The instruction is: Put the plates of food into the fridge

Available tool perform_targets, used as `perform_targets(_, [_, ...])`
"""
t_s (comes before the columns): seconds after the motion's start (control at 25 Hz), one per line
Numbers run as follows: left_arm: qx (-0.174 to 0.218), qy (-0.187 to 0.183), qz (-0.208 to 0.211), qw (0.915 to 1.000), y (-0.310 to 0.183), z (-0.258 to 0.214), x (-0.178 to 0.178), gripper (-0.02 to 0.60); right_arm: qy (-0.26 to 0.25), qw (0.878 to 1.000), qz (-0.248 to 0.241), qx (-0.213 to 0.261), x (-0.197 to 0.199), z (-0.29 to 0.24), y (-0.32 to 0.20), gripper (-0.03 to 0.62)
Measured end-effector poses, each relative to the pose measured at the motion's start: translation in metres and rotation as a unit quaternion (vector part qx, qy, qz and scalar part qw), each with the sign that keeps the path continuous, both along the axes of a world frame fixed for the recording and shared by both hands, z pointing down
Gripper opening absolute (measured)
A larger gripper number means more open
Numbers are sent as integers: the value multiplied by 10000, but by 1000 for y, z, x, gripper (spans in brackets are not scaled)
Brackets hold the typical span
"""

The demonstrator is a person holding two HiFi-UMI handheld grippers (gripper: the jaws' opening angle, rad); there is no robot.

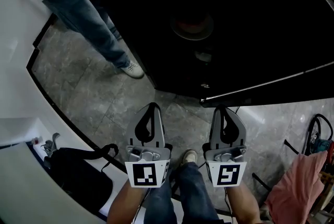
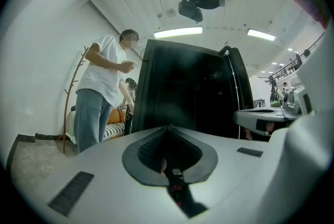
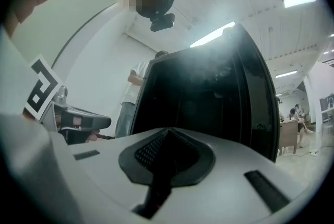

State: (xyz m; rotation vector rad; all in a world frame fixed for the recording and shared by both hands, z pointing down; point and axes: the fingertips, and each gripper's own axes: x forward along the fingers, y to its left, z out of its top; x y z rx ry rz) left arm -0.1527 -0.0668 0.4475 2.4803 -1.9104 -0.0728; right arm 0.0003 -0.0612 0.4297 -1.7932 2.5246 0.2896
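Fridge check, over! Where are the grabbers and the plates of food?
Both shut and empty: left gripper, right gripper, side by side. Black fridge dead ahead; dim round shape inside, too dark to name. Person in jeans standing beside it.

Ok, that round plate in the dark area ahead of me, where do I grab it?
Grip the plate by its near rim, coming in low from your side with the right claw. It looks round and shallow with something reddish in the middle, so only the rim is free. The view is dim; check up close. That claw is shut, so open it first.
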Motion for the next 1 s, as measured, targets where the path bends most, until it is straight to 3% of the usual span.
perform_targets(0.72, [-228, 120, 47, 9997, 27, -86, 2, 6, -195, 9997, -147, 24, -15, -90, 15, 11])
perform_targets(0.84, [-337, -13, 66, 9994, 38, -105, -1, 6, -212, 9995, -229, -44, -19, -108, 21, 11])
perform_targets(1.0, [-95, -34, -12, 9999, 48, -139, -8, 6, -191, 9993, -322, 14, -18, -139, 29, 11])
